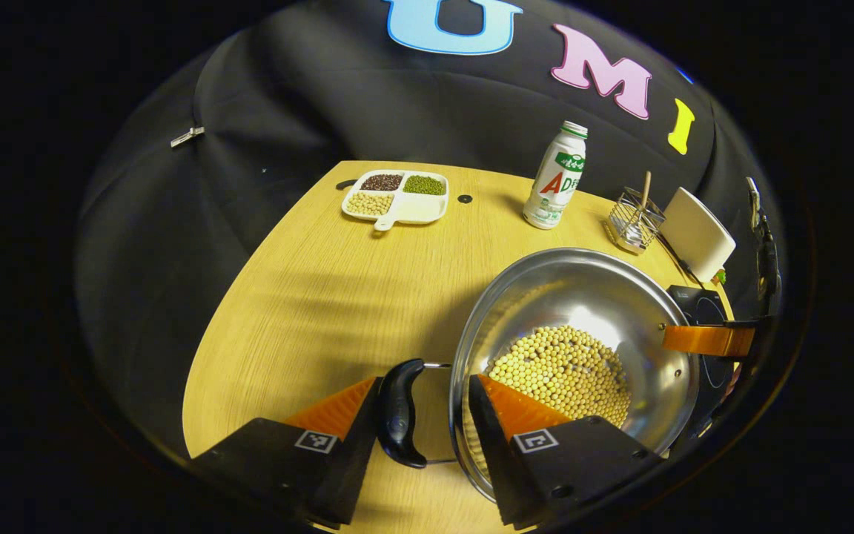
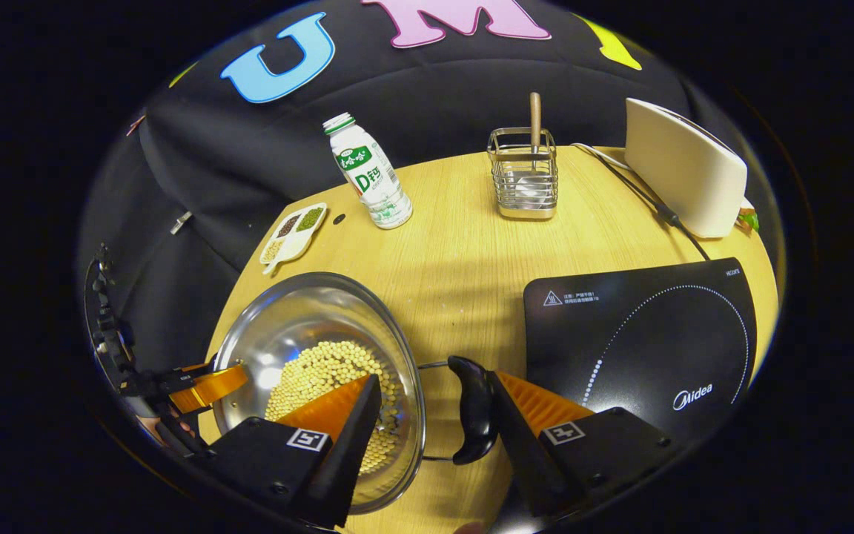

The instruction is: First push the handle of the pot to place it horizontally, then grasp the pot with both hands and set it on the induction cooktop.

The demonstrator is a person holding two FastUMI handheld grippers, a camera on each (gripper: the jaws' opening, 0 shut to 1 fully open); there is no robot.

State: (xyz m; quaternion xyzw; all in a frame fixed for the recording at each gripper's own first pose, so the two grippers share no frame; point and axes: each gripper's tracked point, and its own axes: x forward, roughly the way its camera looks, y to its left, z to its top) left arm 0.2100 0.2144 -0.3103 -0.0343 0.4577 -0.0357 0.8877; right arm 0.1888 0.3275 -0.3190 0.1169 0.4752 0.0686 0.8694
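Observation:
A steel pot (image 1: pixel 583 297) holding soybeans (image 1: pixel 560 371) is over the wooden table (image 1: pixel 308 297), just left of the black induction cooktop (image 2: pixel 642 334). My left gripper (image 1: pixel 423 382) is shut on the pot: one finger presses the outside of its black side handle (image 1: pixel 401 411), the other sits inside the rim. My right gripper (image 2: pixel 436 378) grips the opposite black handle (image 2: pixel 474 408) the same way, with its left finger inside the pot (image 2: pixel 301 319). Each view also shows the other gripper's orange finger at the far rim, the right gripper (image 1: pixel 709 340) and the left gripper (image 2: pixel 208 387).
At the back of the table stand a white divided dish of beans (image 1: pixel 396 196), a milk bottle (image 2: pixel 368 174), a wire holder with a wooden-handled utensil (image 2: pixel 523 174) and a white box (image 2: pixel 683 170) with a cable running along the table toward the cooktop.

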